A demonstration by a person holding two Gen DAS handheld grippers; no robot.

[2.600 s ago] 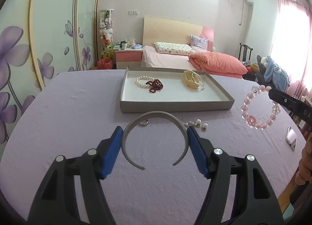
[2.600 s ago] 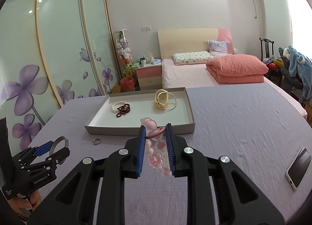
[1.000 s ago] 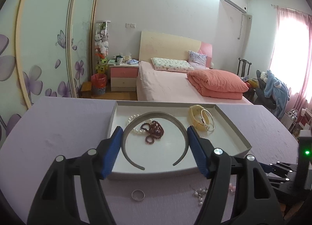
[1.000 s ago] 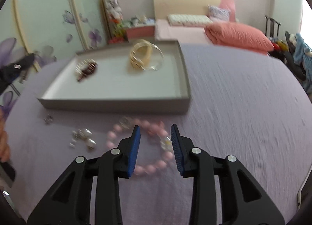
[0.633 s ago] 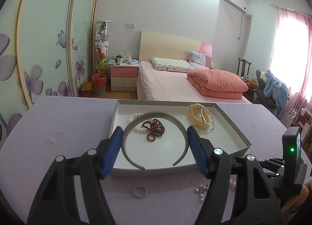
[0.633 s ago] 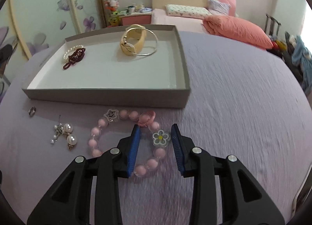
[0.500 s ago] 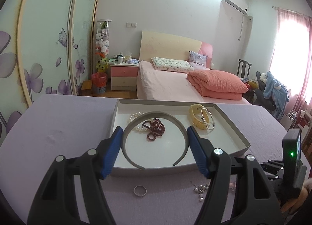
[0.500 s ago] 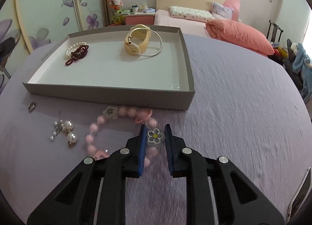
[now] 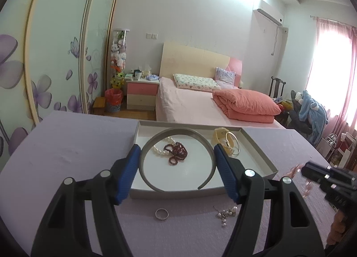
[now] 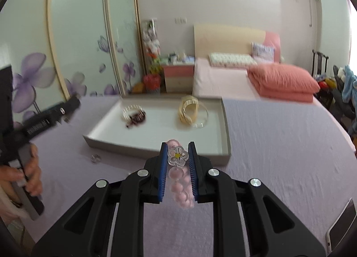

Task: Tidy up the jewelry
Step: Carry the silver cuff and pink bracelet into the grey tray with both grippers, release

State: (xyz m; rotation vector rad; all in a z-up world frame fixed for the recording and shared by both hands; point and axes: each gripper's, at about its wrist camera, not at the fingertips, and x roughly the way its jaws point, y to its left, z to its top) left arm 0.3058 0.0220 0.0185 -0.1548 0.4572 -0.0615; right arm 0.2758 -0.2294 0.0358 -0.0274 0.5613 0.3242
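Your right tongs (image 10: 177, 156) are closed tight on the pink bead bracelet (image 10: 180, 181), its clear flower charm (image 10: 177, 156) pinched between the blue pads while the rest of the beads hang below, clear of the table (image 10: 279, 145). The bracelet sits just near of the tray's (image 10: 225, 123) near right corner.

Your left tongs (image 9: 177, 163) are spread wide around the grey headband (image 9: 176, 133), one blue pad pressed against each of its sides. The headband is held over the tray's white floor, its arch pointing far and its open ends toward you.

Inside the tray, a pearl strand (image 9: 159, 149) and a dark red bead strand (image 9: 176, 153) lie together on the left, framed by the headband in the left view. A yellow bangle (image 9: 221, 136) with a thin metal bangle (image 9: 233, 147) leaning on it lies on the right.

On the purple table near of the tray lie a silver ring (image 9: 162, 214) and, to its right, a cluster of pearl earrings (image 9: 226, 213). A phone (image 10: 340, 233) lies at the table's near right edge.
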